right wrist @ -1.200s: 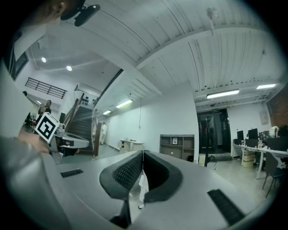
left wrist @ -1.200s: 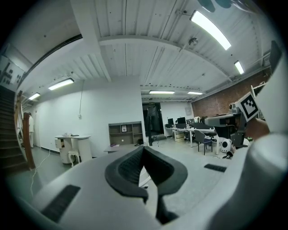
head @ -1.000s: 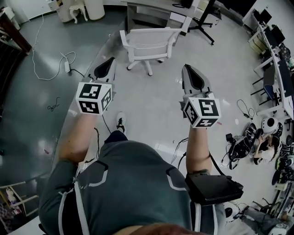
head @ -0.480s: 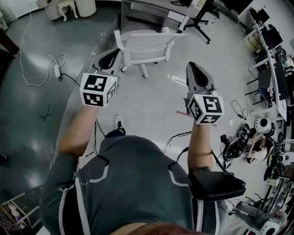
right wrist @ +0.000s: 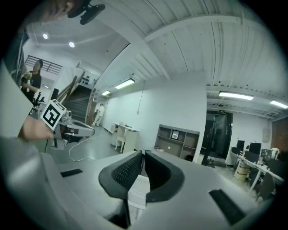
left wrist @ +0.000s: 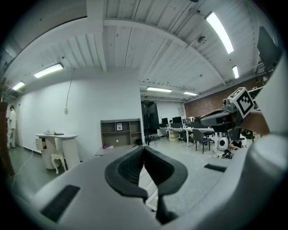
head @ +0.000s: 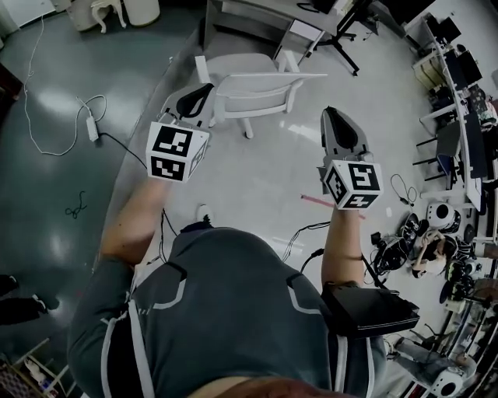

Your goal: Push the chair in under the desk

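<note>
A white swivel chair (head: 261,84) stands on the pale floor with its back toward me, in front of a grey desk (head: 247,17) at the top of the head view. My left gripper (head: 197,99) is shut and empty, its tips right by the chair back's left end; whether they touch it I cannot tell. My right gripper (head: 337,118) is shut and empty, a little right of the chair and apart from it. In the left gripper view the pads (left wrist: 135,166) meet, with white chair parts (left wrist: 150,182) below. In the right gripper view a white part of the chair (right wrist: 137,193) shows under the closed pads (right wrist: 130,170).
A power strip with its cable (head: 92,124) lies on the dark floor at left. A red stick (head: 320,202) lies by my right arm. Cables and gear (head: 424,241) crowd the right side, beside a row of desks (head: 461,85). A black stand (head: 344,35) is near the desk.
Both grippers have moved forward toward the chair. The left one, which was well short of it, now sits at the left end of its back. Both stayed shut.
</note>
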The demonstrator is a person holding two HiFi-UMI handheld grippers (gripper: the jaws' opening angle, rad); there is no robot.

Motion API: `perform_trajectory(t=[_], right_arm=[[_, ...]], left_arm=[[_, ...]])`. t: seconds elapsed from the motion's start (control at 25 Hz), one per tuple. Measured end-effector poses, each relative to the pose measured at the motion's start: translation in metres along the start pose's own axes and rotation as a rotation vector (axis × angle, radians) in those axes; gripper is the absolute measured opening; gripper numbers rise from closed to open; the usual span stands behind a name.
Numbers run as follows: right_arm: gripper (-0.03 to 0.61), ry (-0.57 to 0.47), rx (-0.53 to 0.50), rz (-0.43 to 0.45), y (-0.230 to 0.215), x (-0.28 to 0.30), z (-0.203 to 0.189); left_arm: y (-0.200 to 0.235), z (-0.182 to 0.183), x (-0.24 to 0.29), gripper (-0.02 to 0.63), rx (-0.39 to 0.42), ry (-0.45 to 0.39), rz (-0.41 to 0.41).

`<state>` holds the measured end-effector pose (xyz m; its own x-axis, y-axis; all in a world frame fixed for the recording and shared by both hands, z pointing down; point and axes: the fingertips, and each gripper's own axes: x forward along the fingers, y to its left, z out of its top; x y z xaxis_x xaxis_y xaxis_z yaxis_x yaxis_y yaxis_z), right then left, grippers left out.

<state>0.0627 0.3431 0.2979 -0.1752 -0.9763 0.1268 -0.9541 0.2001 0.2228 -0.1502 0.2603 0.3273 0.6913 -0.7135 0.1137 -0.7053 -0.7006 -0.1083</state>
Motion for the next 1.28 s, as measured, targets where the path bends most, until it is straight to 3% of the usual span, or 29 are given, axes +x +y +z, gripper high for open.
perform_trajectory(t=[0.24,0.6,0.88,1.0,1.28], right_arm=[[0.057,0.029,-0.028,-0.004,0.0,0.039,0.003],[0.101,0.071,-0.076,0.06,-0.019,0.09,-0.007],[0.138,0.123,-0.115,0.182,-0.058,0.144,-0.051],[0.161,0.18,-0.181,0.263,-0.074,0.167,-0.084],[0.173,0.282,-0.247,0.4,-0.123,0.217,-0.143]], left_arm=[[0.03,-0.009,0.03,0.009,0.005,0.01,-0.047],[0.058,-0.018,0.07,0.011,-0.001,0.043,-0.026],[0.05,-0.038,0.127,0.026,0.043,0.116,-0.045],[0.044,-0.058,0.156,0.098,0.055,0.183,-0.063],[0.03,-0.104,0.226,0.138,0.069,0.345,-0.066]])
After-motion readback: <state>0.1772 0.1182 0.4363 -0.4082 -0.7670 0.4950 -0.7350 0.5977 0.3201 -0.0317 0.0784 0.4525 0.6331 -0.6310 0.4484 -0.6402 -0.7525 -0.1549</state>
